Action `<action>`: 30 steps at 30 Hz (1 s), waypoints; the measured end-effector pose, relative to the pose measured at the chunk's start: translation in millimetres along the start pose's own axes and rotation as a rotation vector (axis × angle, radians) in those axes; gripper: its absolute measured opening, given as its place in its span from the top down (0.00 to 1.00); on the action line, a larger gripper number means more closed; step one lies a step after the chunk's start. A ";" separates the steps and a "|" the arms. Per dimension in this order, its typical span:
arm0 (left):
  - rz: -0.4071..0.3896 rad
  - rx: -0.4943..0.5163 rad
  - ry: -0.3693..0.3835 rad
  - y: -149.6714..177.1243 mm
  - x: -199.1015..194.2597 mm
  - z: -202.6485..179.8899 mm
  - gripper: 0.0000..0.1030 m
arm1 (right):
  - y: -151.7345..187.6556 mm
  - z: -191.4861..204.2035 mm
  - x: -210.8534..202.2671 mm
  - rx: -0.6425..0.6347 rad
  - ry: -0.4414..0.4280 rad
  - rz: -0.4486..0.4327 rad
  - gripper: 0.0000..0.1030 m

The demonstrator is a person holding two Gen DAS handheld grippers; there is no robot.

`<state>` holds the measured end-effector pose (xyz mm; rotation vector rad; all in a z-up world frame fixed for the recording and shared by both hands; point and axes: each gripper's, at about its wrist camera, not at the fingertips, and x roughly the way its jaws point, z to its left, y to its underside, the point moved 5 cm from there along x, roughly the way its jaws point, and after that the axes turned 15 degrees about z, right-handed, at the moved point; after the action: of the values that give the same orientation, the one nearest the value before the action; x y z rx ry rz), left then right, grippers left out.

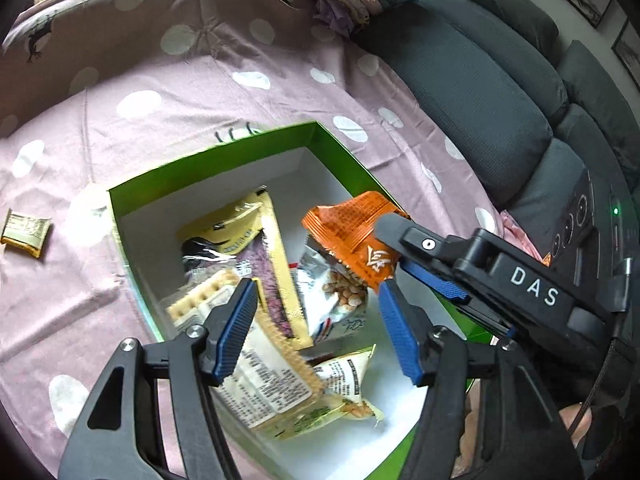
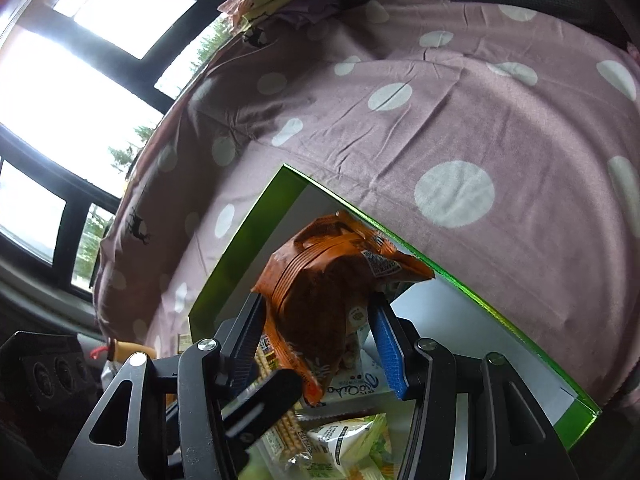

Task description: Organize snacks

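Your right gripper [image 2: 318, 330] holds the orange snack packet [image 2: 320, 280], jaws clamped on its sides, hanging over the open green box [image 1: 224, 152] near its far right wall. Your left gripper [image 1: 316, 320] hangs over the middle of the same box with its jaws apart and nothing between them. No earlier view to compare against.

Box contents: a yellow-edged packet [image 1: 248, 220], a cracker pack [image 1: 204, 296], a peanut packet [image 1: 340, 300], and a pale green packet [image 1: 344, 376] nearest you, all loosely overlapping. One small gold-wrapped snack [image 1: 26, 232] lies outside on the spotted pink bedsheet [image 1: 160, 92], well apart from the box's left wall.

Risks from here:
- The orange packet sits close to the box's right wall. Release it here and it may catch the rim and tip out onto the sheet.
- Your two grippers are near each other over the box. The right finger appears to lie just beside the left one's blue pad [image 1: 398, 336], though the fisheye view makes the gap hard to judge; a sideways move could knock them together.
- The packet is soft and air-filled; a firmer squeeze could burst it.
- The box rests on soft bedding, so a downward push may tilt it.
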<state>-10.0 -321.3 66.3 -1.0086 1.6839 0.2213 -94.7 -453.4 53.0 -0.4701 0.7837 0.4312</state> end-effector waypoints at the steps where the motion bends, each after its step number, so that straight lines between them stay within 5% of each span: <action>1: -0.021 -0.016 -0.006 3.3 -9.8 8.1 0.32 | 0.2 2.2 -4.3 -0.008 0.002 -0.014 0.48; 10: -0.198 -0.286 -0.181 55.9 -97.9 133.0 0.18 | 7.6 36.8 -23.6 -0.092 0.050 -0.119 0.36; 18: -0.314 -0.599 -0.218 123.8 -145.5 249.3 0.17 | 36.5 115.7 -10.3 -0.294 0.073 -0.129 0.25; 25: -0.290 -0.783 -0.352 166.8 -169.6 307.3 0.17 | 81.9 222.2 43.8 -0.477 -0.014 -0.002 0.22; 30: -0.302 -0.886 -0.343 191.1 -183.8 332.9 0.17 | 115.1 304.3 119.5 -0.697 0.018 0.159 0.21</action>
<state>94.2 90.3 35.5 -1.7343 1.0786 0.9338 91.4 -169.6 123.6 -1.0635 0.6761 0.8558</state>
